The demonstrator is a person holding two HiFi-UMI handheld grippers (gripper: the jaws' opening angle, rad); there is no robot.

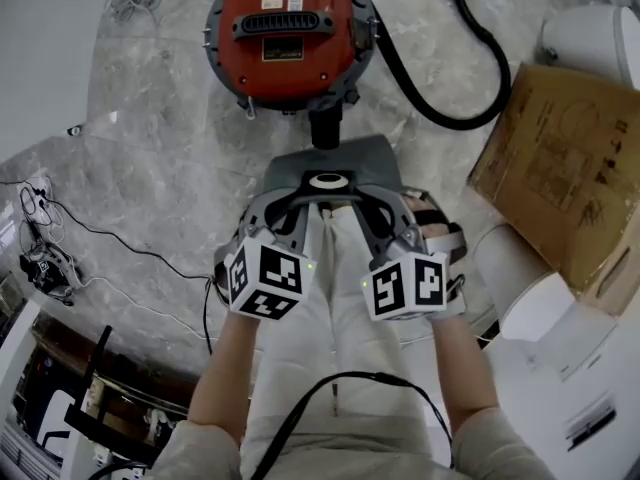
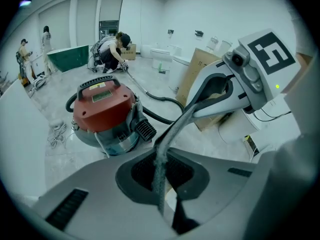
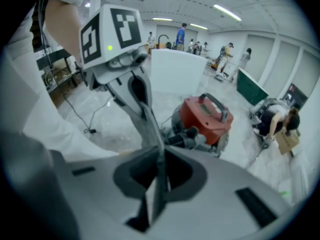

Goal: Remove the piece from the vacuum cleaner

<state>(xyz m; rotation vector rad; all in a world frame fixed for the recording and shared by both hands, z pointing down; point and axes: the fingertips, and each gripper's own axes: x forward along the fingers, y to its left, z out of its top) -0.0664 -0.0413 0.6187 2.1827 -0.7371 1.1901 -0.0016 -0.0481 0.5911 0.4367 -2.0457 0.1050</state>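
Observation:
A red vacuum cleaner stands on the marble floor ahead of me. In front of its black inlet a flat grey piece with a dark central opening hangs off the floor between both grippers. My left gripper is shut on the rim of that opening. My right gripper is shut on the same rim from the other side. The piece looks apart from the vacuum body.
A black hose curves from the vacuum to the right. A cardboard box and white units stand at the right. Cables lie at the left. Several people work far across the room.

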